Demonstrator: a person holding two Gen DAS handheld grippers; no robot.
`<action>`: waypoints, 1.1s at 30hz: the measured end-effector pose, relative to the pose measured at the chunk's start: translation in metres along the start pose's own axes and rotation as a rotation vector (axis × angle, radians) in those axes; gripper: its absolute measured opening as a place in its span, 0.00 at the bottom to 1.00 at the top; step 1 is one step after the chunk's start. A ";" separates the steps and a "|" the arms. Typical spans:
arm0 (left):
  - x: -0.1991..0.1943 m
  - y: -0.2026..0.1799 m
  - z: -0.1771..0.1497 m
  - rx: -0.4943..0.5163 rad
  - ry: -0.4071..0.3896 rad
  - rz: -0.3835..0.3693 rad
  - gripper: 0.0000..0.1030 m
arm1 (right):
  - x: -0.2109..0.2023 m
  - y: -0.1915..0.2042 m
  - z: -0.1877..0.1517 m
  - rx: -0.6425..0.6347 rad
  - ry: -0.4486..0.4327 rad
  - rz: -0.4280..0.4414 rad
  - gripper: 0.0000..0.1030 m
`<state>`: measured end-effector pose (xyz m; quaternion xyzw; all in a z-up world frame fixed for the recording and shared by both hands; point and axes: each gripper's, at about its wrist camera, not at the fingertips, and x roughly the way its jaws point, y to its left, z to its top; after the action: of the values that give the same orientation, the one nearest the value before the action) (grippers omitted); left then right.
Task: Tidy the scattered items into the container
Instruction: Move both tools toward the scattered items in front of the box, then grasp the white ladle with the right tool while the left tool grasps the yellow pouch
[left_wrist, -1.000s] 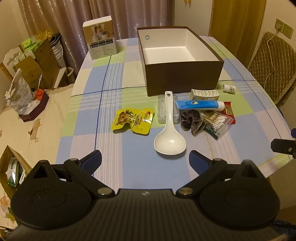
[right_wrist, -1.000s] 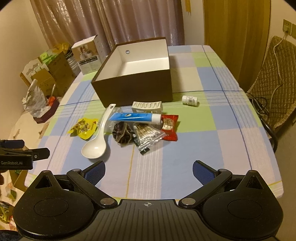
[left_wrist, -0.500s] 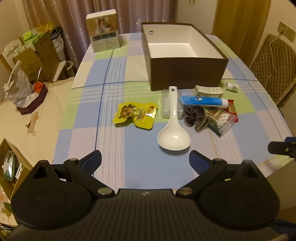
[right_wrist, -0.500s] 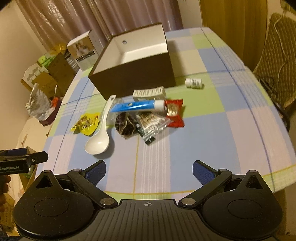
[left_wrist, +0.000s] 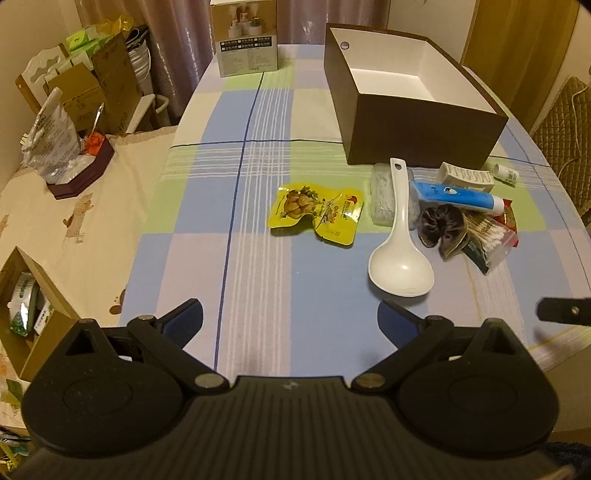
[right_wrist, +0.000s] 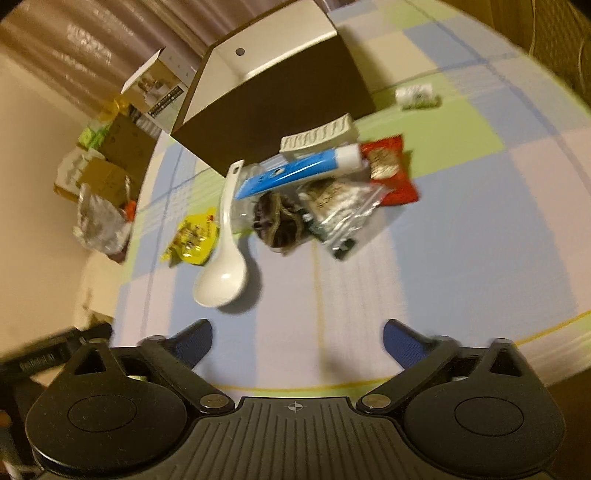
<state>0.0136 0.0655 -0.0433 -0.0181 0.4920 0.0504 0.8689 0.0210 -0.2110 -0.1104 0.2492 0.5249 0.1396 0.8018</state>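
Standing at the far side of the table: brown box (left_wrist: 421, 133), open-topped, white inside, a small round hole in its far wall; the part of its interior that shows holds nothing.
Box floor: only partly seen past the near wall.
Scattered items: all lie on the checked tablecloth (left_wrist: 258, 266), in front of the box, none inside it.
White rice spoon (left_wrist: 400, 254): bowl toward the camera, handle pointing at the box, lying partly over a clear plastic packet (left_wrist: 382, 199).
Yellow snack pouch (left_wrist: 316, 212): flat, left of the spoon, apart from it.
Blue toothpaste tube (left_wrist: 454, 195): lies across the pile, white cap to the right.
Dark scrunchie (left_wrist: 441, 229): just under the tube, beside the spoon handle.
Cotton swab bag (left_wrist: 487, 236): right of the scrunchie, touching it.
Red packet (right_wrist: 389, 170): beneath the tube's cap end.
White ridged box (left_wrist: 465, 175): close to the brown box's near wall.
Small white bottle (left_wrist: 506, 173): on its side, right of the ridged box.
Left gripper (left_wrist: 290, 317): jaws wide apart, nothing between them, above bare cloth.
Right gripper (right_wrist: 297, 338): jaws have just been closing somewhat, yet stand apart with nothing between them; the view is blurred.
Printed carton (left_wrist: 245, 40): upright at the table's far left.
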 end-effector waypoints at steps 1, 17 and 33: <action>0.002 0.002 0.000 -0.003 0.001 -0.005 0.97 | 0.006 -0.002 0.001 0.029 0.010 0.017 0.79; 0.049 0.029 0.020 -0.002 0.052 -0.016 0.95 | 0.078 0.010 0.026 0.140 0.066 0.156 0.54; 0.079 0.043 0.040 -0.058 0.108 -0.020 0.92 | 0.122 -0.003 0.042 0.201 0.162 0.150 0.05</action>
<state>0.0833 0.1168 -0.0897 -0.0509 0.5362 0.0548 0.8408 0.1088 -0.1647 -0.1922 0.3549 0.5792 0.1656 0.7150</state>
